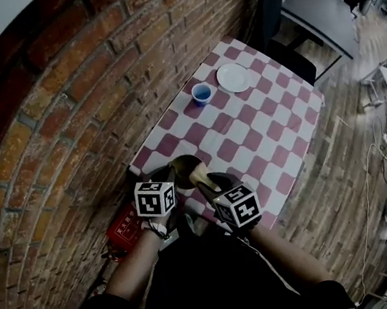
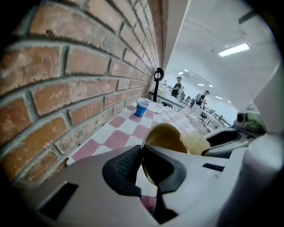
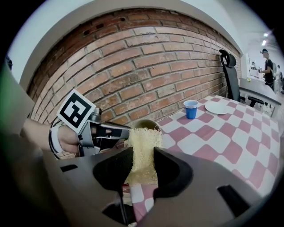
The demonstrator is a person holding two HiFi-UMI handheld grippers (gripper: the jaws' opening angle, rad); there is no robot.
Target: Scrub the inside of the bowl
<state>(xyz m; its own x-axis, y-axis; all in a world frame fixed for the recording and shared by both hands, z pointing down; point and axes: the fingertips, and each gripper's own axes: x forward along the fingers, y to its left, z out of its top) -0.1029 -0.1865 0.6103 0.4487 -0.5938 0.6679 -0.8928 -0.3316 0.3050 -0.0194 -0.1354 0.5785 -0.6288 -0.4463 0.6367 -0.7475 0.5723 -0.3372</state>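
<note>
**Bowl held by its rim, scrub pad poised at the opening**

The left gripper (image 2: pixel 142 163) is pressed together on the thin rim of the bowl (image 2: pixel 166 135), an olive-gold vessel held tilted at the near corner of the checked table (image 1: pixel 263 132), close to the brick wall (image 1: pixel 66 134). Whether its base rests on the cloth cannot be told. The right gripper (image 3: pixel 142 156) pinches the lower part of a yellow scrub pad (image 3: pixel 143 137), whose free upper end stands just beside the bowl's mouth — contact with the inner wall is not clear in any view. A blue cup (image 1: pixel 202 93) and a white plate (image 1: pixel 233 77) sit well apart at the far end.

Likely hazards: the rim grip is narrow, so scrubbing pressure could pivot the bowl in the jaws or slip it free, and it is near the table's edge. The pad is soft and gripped low; pushed hard, it may fold over or drag out of the jaws. The two grippers work close together and could knock.
</note>
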